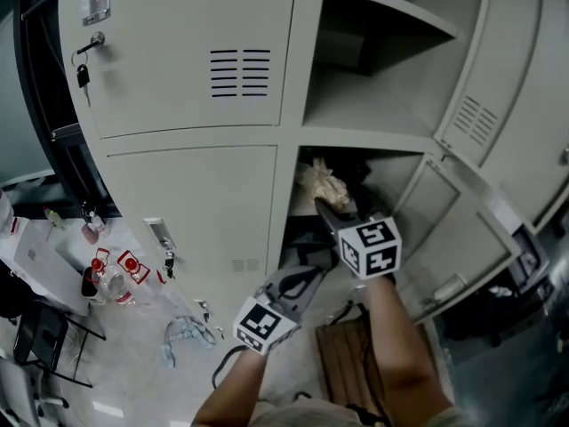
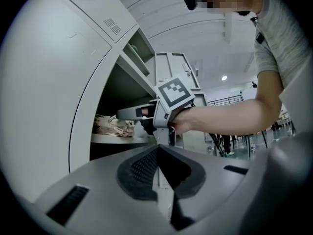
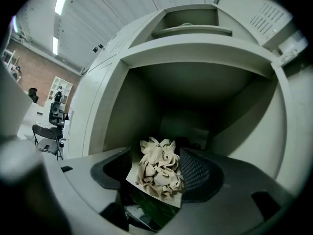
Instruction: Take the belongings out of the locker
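— Where is the cloth?
— The crumpled beige cloth [image 1: 324, 185] lies on the shelf [image 2: 122, 139] in the lower open compartment of the locker [image 1: 289, 105], near the front edge.
— And the right gripper?
— The right gripper [image 1: 327, 210] reaches into that compartment with its jaws wide apart. The cloth shows between them, but whether a pad touches it cannot be told.
— The left one?
— The left gripper [image 1: 298, 285] hangs outside the locker, lower down, jaws closed tip to tip on nothing.
— What is hard to see?
— The back of the compartment is dark, and a dark shape behind the cloth cannot be made out. Something dim under the shelf, seen in the right gripper view, is too murky to name.
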### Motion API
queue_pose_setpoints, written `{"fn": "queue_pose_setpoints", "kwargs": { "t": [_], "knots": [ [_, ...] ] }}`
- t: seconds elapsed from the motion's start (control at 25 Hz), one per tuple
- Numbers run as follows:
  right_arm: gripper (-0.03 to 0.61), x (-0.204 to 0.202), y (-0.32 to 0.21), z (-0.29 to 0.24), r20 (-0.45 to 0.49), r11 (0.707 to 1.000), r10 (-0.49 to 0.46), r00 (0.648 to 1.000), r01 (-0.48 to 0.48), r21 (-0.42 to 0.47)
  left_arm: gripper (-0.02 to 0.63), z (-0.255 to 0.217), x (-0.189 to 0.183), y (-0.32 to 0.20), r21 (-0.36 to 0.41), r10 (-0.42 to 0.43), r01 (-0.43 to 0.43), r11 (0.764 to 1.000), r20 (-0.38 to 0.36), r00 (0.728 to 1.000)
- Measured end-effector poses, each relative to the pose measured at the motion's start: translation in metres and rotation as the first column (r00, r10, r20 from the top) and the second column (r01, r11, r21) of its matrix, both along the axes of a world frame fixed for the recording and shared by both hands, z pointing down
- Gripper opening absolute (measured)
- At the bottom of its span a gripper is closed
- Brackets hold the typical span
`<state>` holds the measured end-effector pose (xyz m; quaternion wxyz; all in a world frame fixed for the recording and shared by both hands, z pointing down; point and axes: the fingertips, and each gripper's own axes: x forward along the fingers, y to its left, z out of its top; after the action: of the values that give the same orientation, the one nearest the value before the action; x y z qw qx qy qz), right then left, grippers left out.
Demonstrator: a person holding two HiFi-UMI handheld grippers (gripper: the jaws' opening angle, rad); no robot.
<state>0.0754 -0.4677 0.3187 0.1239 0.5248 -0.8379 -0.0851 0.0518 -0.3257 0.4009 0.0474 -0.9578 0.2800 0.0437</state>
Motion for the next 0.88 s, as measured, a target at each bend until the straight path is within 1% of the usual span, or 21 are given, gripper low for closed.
{"fn": "queue_pose_setpoints", "kwargs": {
  "t": [0.08, 0.2, 0.32, 0.56, 0.76, 0.88],
  "knots": [
    [0.284, 0.0, -0.007, 0.001, 0.001, 1.0, 0.011, 1.0, -0.011, -0.009, 0.003, 0.002, -0.001, -0.001, 0.005, -0.001, 0.001, 1.0, 0.009, 1.0],
    [0.323, 0.0, -0.015, -0.003, -0.02, 1.0, 0.021, 1.0, -0.021, -0.021, 0.003, 0.001, -0.004, -0.001, -0.023, -0.008, 0.007, 1.0, -0.012, 1.0],
    [0.337, -0.002, -0.026, -0.006, -0.015, 0.999, 0.016, 1.0, -0.017, -0.047, 0.003, 0.001, -0.005, -0.002, -0.03, -0.011, 0.011, 0.999, -0.018, 1.0],
    [0.339, -0.006, -0.045, 0.009, -0.036, 0.989, 0.021, 0.999, -0.026, -0.149, 0.003, 0.0, -0.003, -0.004, -0.014, -0.007, 0.007, 1.0, -0.016, 1.0],
    [0.339, -0.008, -0.049, 0.028, 0.023, 0.965, 0.02, 1.0, -0.014, -0.26, 0.003, 0.004, -0.002, -0.004, -0.001, -0.004, 0.004, 1.0, -0.003, 1.0],
    [0.339, -0.009, -0.051, 0.036, -0.013, 0.955, 0.02, 1.0, -0.023, -0.295, 0.003, 0.005, -0.001, -0.004, 0.002, -0.004, 0.004, 1.0, -0.002, 1.0]
  ]
}}
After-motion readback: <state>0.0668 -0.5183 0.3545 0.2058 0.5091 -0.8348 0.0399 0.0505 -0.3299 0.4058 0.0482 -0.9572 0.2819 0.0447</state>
